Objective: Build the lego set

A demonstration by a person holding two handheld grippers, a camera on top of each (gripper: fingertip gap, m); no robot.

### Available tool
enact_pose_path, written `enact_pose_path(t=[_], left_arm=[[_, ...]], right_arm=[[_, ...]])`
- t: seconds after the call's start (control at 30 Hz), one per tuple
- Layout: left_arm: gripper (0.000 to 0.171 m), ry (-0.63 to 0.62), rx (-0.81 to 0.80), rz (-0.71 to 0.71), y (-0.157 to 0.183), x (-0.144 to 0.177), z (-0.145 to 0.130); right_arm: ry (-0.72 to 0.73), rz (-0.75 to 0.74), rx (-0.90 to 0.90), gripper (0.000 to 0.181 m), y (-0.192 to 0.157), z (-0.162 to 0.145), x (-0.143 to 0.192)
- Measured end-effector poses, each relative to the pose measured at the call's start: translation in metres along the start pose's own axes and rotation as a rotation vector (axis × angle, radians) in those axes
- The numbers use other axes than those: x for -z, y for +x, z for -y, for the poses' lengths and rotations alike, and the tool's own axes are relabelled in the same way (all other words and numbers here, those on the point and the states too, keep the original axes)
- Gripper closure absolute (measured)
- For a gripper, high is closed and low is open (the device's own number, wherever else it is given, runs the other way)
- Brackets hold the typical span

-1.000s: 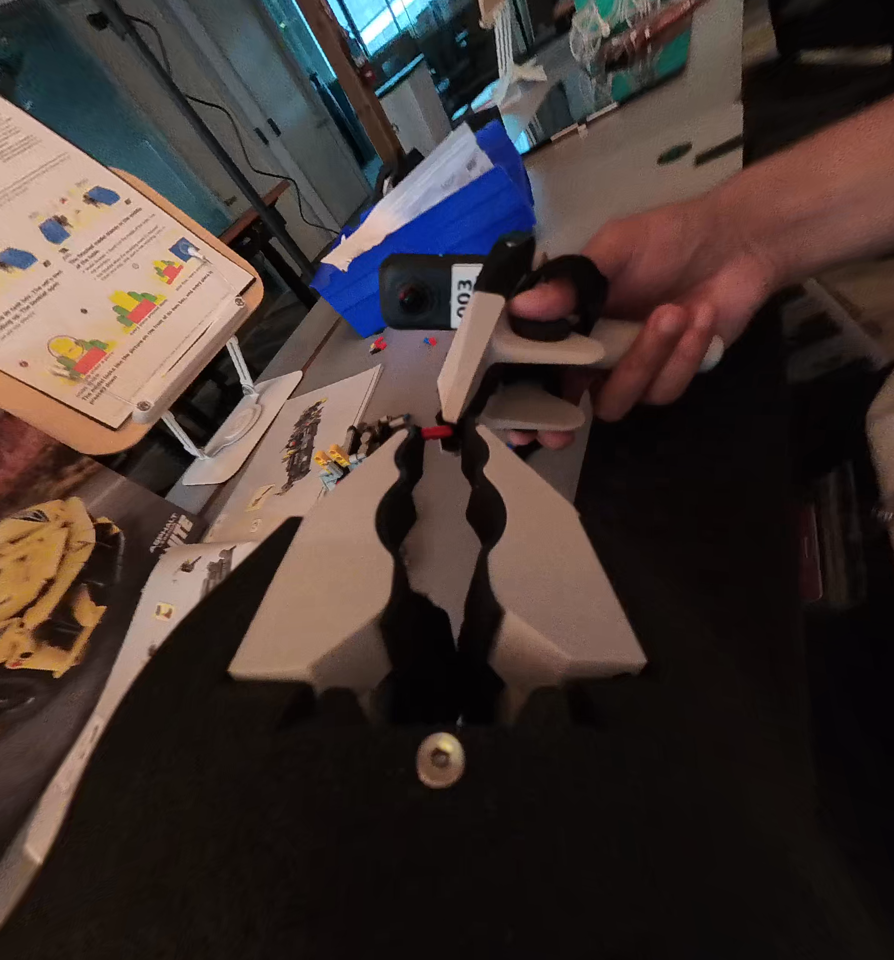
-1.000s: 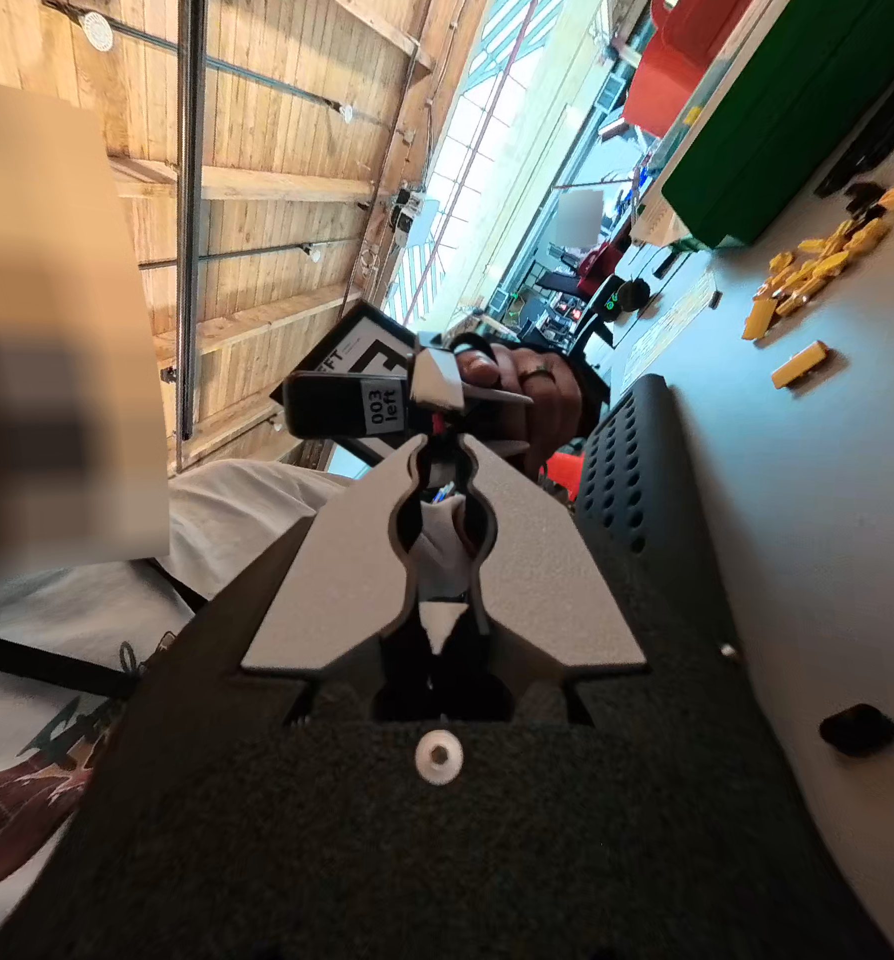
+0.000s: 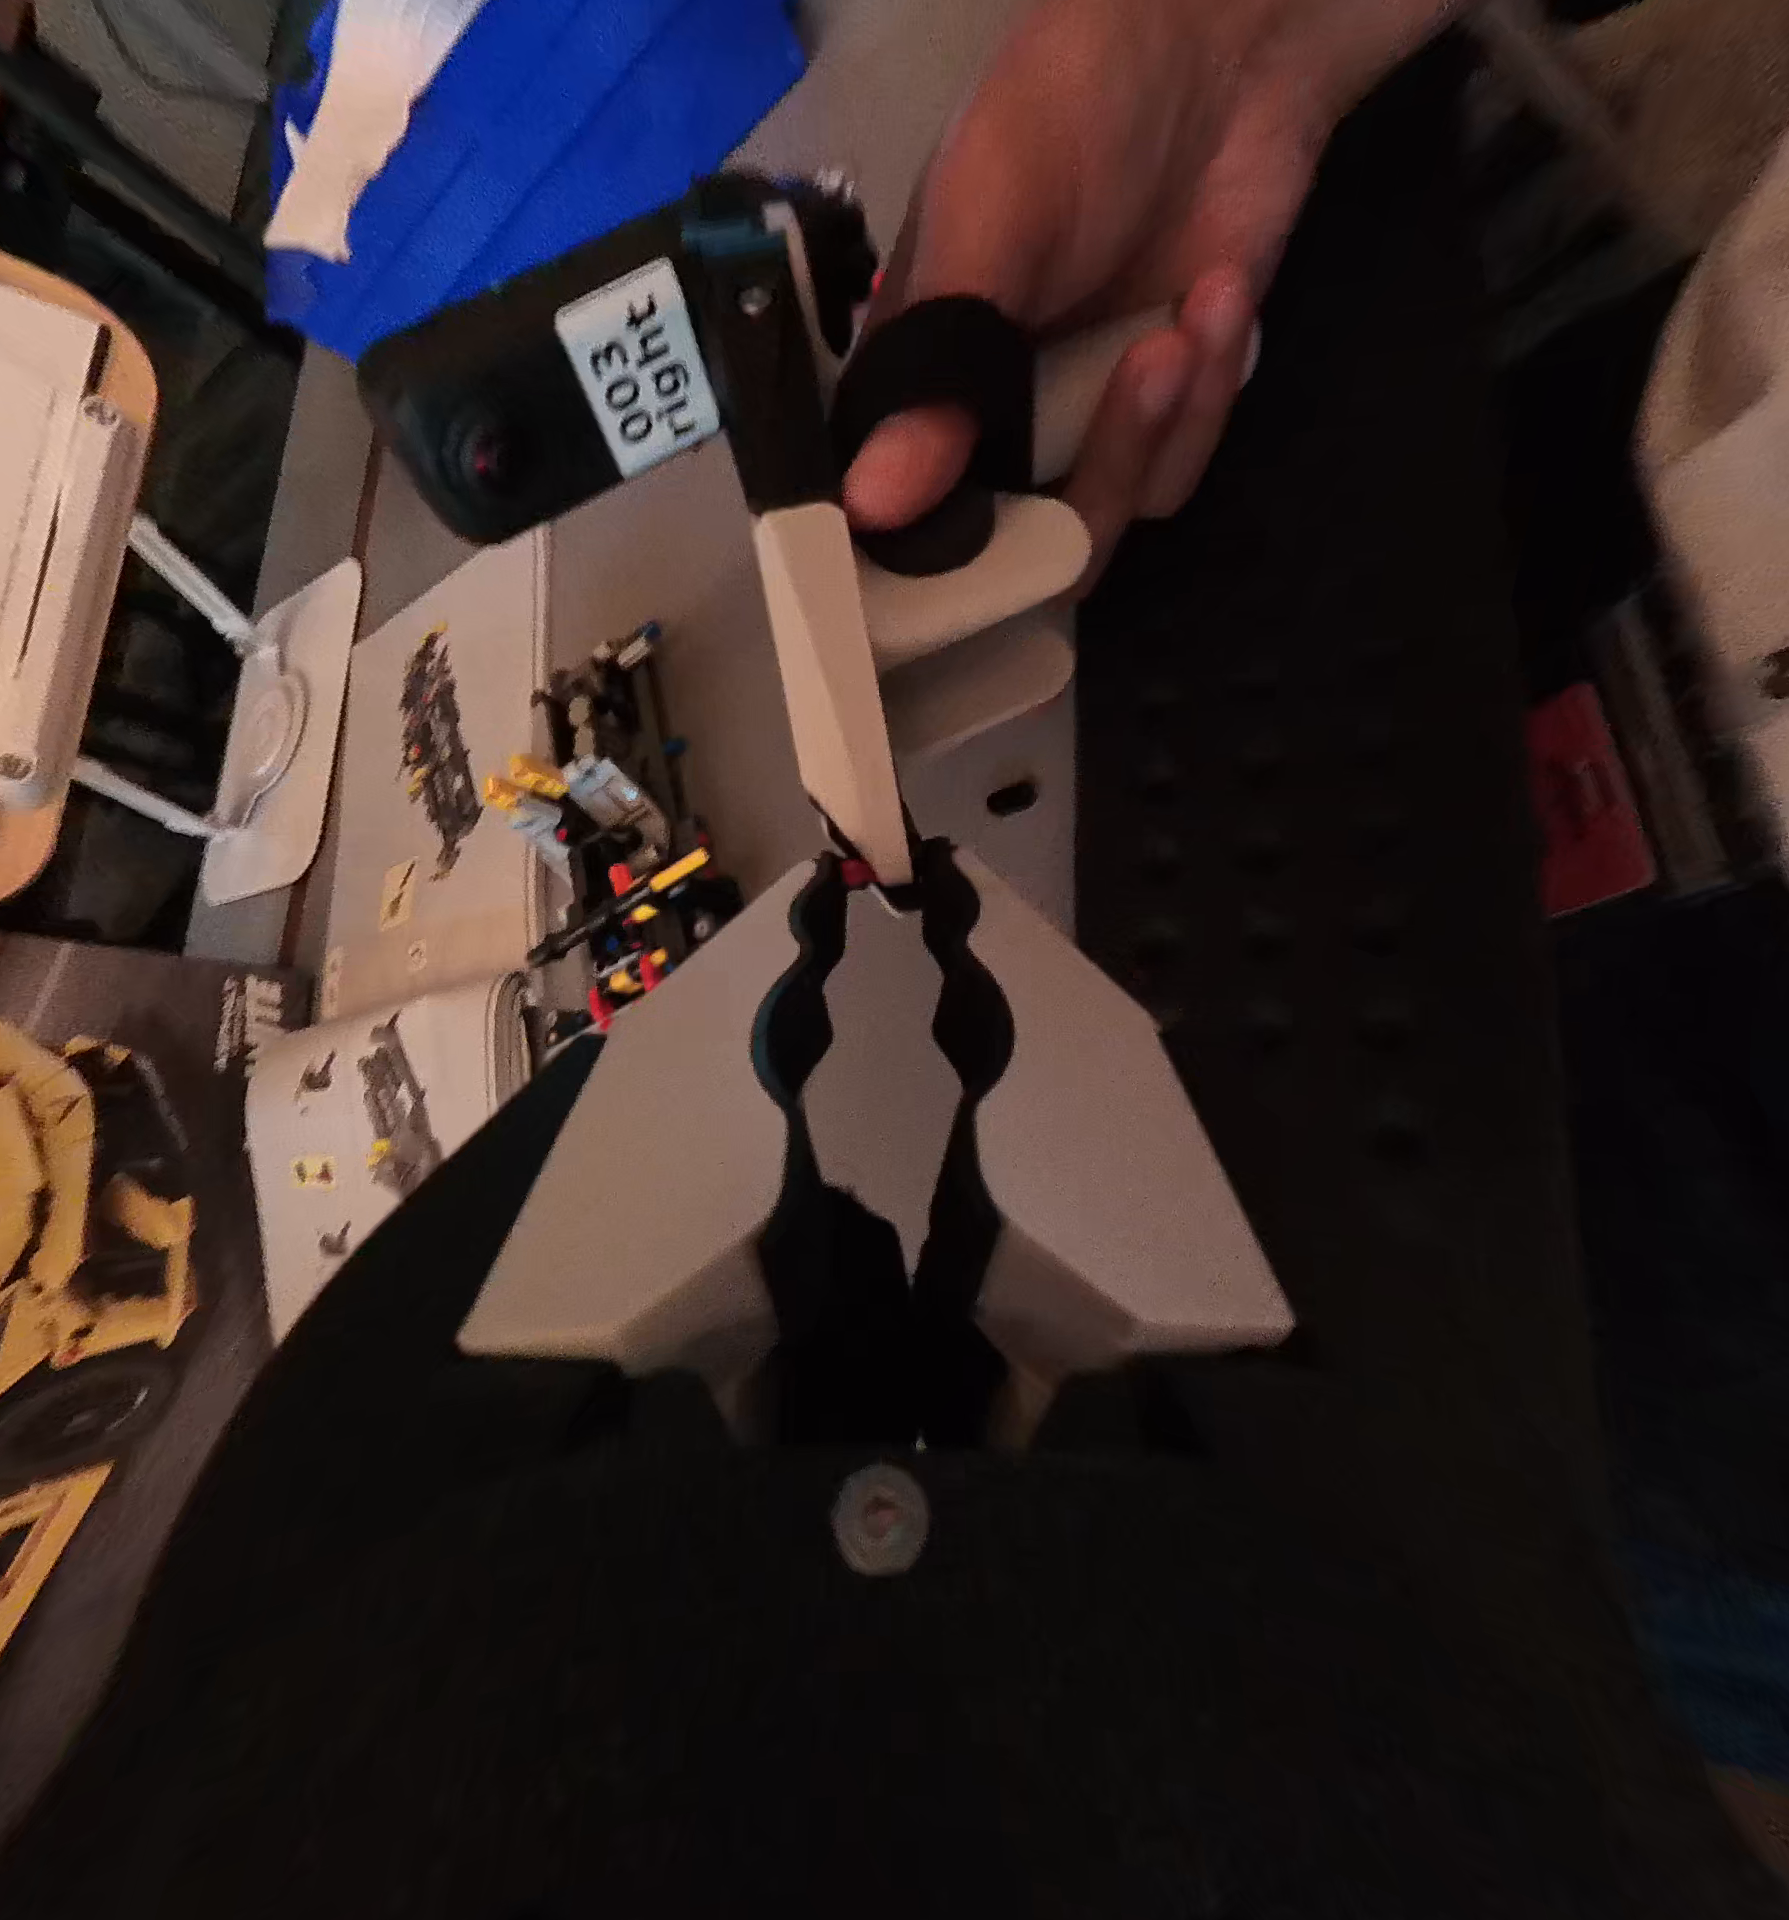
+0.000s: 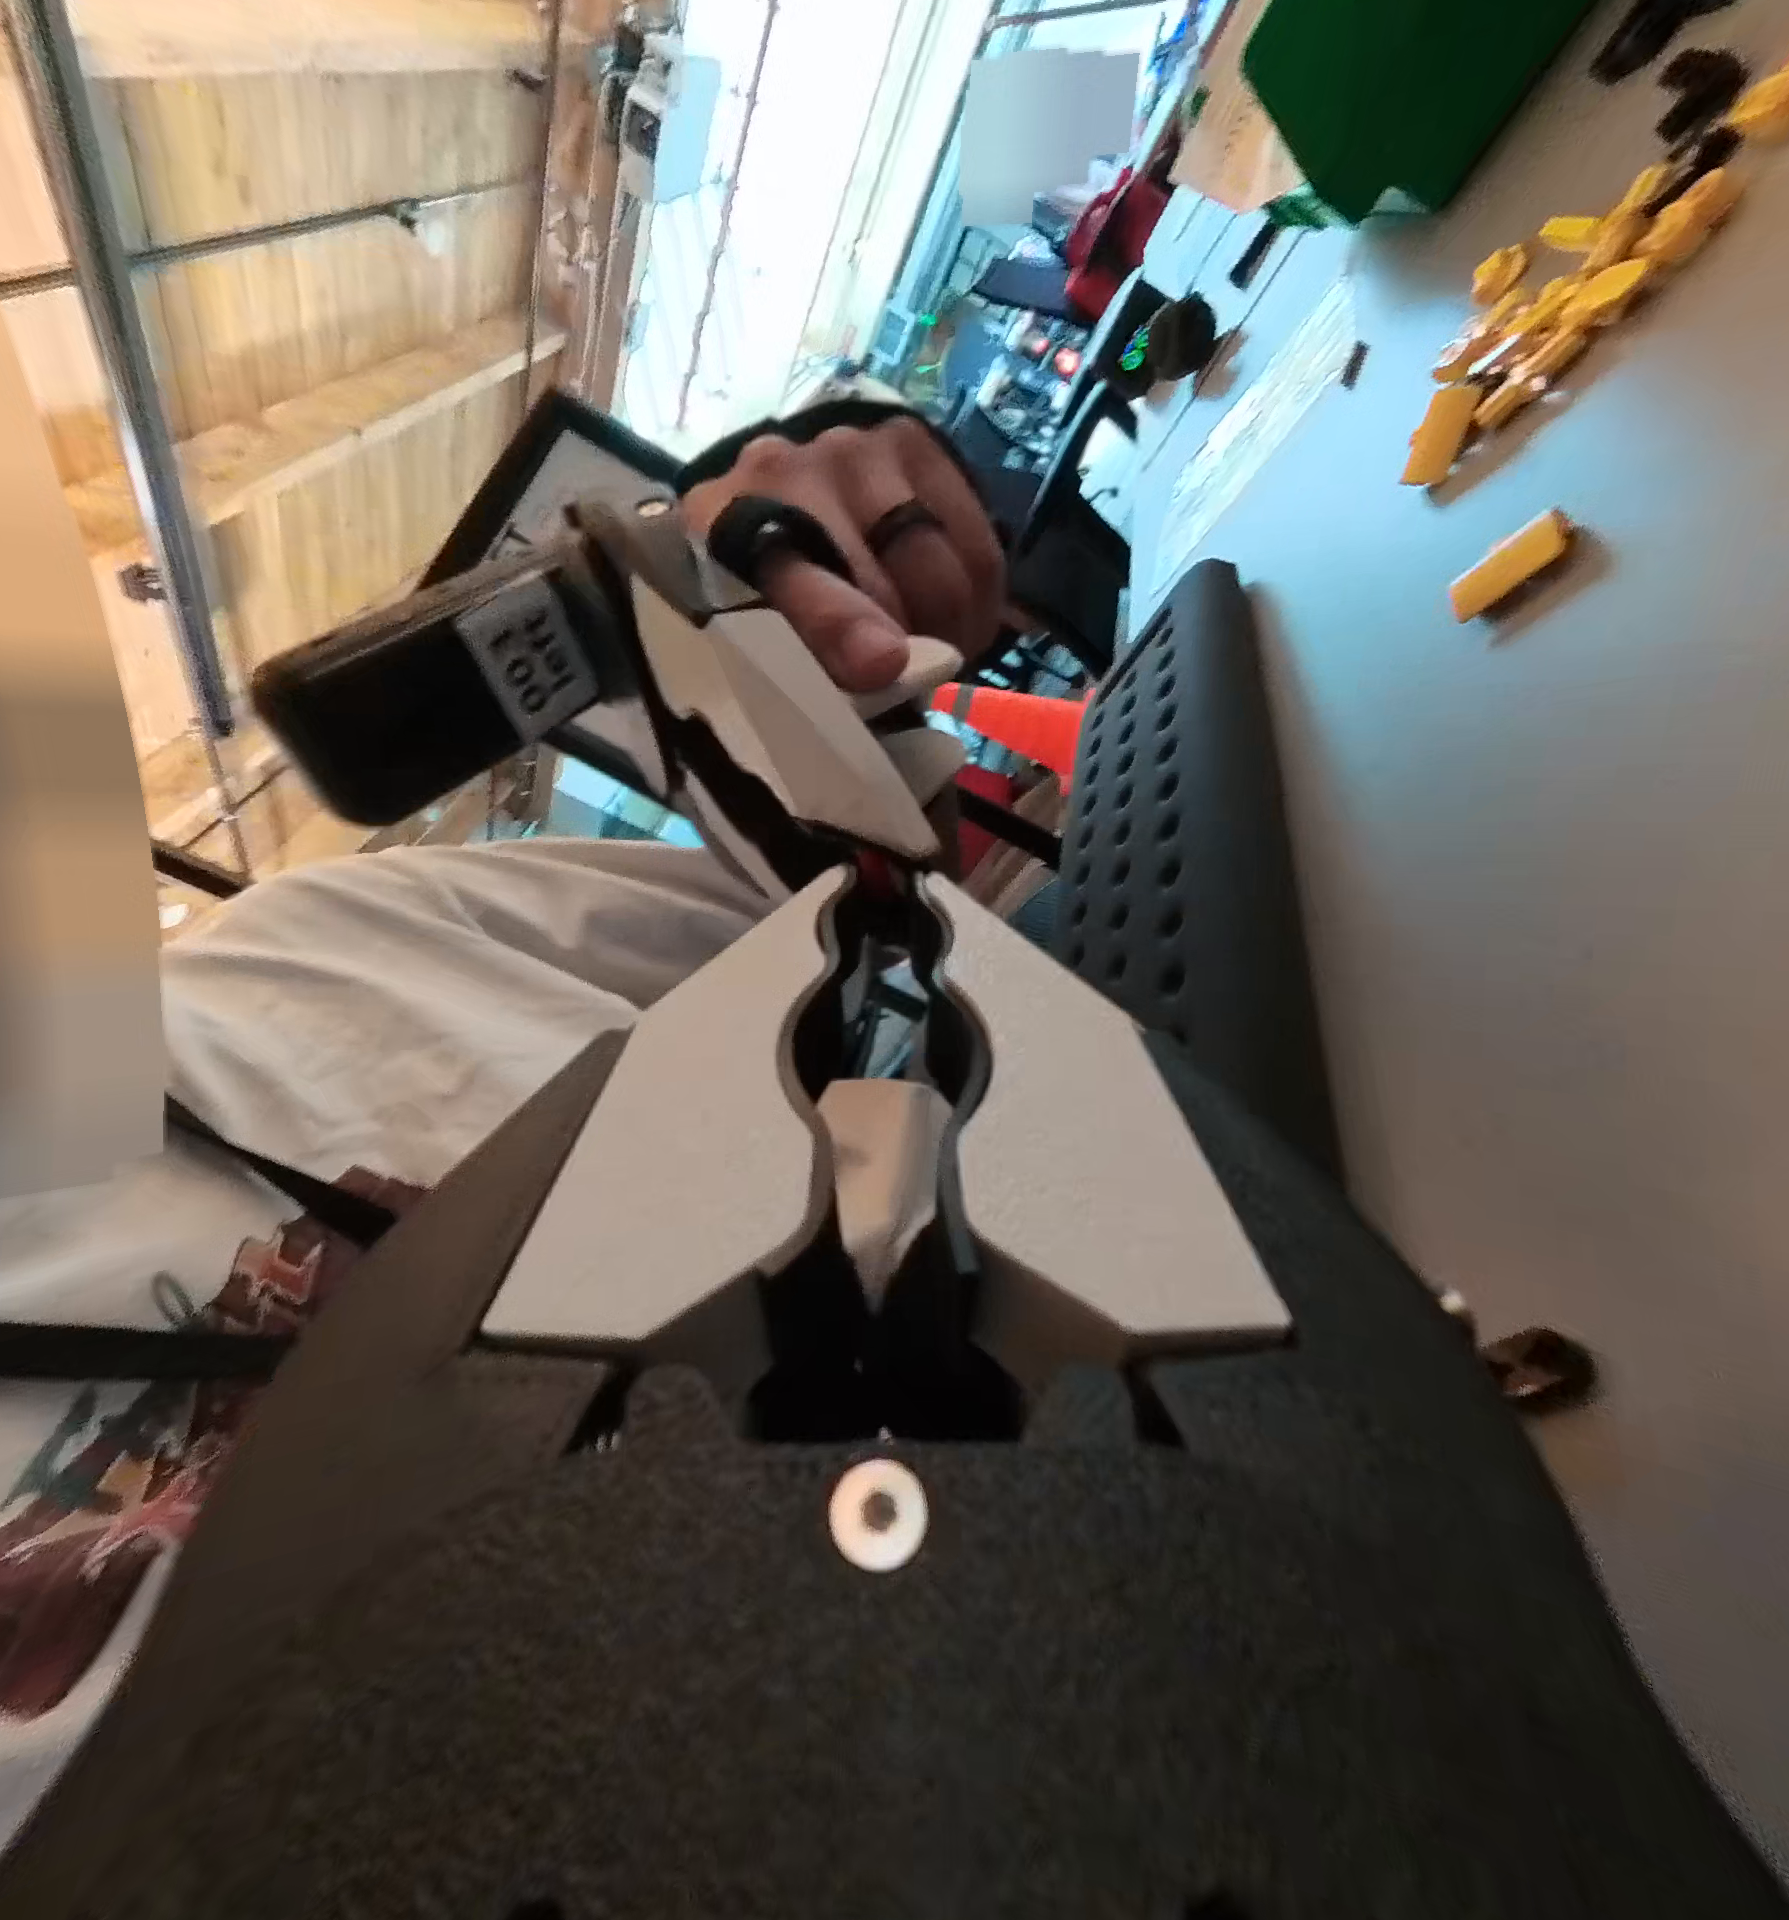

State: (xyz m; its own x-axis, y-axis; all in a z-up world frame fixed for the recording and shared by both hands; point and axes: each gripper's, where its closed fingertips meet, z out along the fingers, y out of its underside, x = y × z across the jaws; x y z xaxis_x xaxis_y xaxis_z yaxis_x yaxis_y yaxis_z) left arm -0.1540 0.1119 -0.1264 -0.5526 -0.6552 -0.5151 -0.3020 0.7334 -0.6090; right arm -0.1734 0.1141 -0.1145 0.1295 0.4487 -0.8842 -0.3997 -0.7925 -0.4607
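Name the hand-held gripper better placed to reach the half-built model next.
Left, probably. The left hand-held gripper faces the table, with the half-built model just beyond its tips. The right hand-held gripper faces away, toward the person's shirt; both meet at a small red piece.

The left gripper (image 3: 874, 878) meets the right gripper (image 3: 869, 831) tip to tip over the grey surface (image 3: 724, 665), a small red piece (image 3: 851, 871) caught between them. A partly built model (image 3: 620, 831) lies beside an open instruction booklet (image 3: 433, 748), with a blue bin (image 3: 557, 135) at the far edge.
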Motion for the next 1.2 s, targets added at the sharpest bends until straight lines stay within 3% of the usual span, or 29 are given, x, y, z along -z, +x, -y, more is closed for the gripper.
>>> enact_pose_path(t=[0.1, 0.17, 0.23, 0.37, 0.47, 0.53, 0.8, 1.07, 1.13, 1.2], left_arm=[[0.160, -0.031, 0.022, 0.098, -0.009, -0.002, 0.001], [0.161, -0.007, 0.143, 0.167, -0.020, -0.001, 0.001], [0.150, 0.019, 0.329, 0.261, -0.034, 0.002, -0.006], [0.147, 0.295, 0.745, 0.179, -0.023, -0.003, 0.010], [0.150, 0.483, 0.893, 0.117, -0.021, -0.001, 0.028], [0.162, 0.547, 0.960, 0.097, -0.025, 0.002, 0.030], [0.169, 0.621, 1.062, 0.006, -0.025, 0.005, 0.020], [0.171, 0.592, 0.940, 0.049, -0.026, 0.016, 0.010], [0.171, 0.510, 0.903, 0.120, -0.031, 0.015, -0.007], [0.171, 0.305, 0.725, 0.297, -0.034, 0.007, -0.029]], right_arm=[[0.063, -0.040, 0.041, 0.175, 0.002, 0.006, 0.004], [0.140, -0.033, 0.056, 0.175, -0.002, 0.017, 0.008], [0.268, -0.003, 0.079, 0.175, -0.008, 0.032, 0.016], [0.449, 0.065, 0.171, 0.175, -0.022, 0.048, 0.024], [0.454, 0.054, 0.235, 0.176, -0.026, 0.046, 0.014], [0.419, 0.038, 0.257, 0.175, -0.025, 0.042, 0.006], [0.339, -0.128, 0.460, 0.175, -0.017, 0.036, 0.003], [0.332, -0.134, 0.451, 0.175, -0.013, 0.036, 0.007], [0.347, -0.121, 0.420, 0.175, -0.012, 0.039, 0.011], [0.380, -0.139, 0.373, 0.175, -0.007, 0.045, 0.013]])
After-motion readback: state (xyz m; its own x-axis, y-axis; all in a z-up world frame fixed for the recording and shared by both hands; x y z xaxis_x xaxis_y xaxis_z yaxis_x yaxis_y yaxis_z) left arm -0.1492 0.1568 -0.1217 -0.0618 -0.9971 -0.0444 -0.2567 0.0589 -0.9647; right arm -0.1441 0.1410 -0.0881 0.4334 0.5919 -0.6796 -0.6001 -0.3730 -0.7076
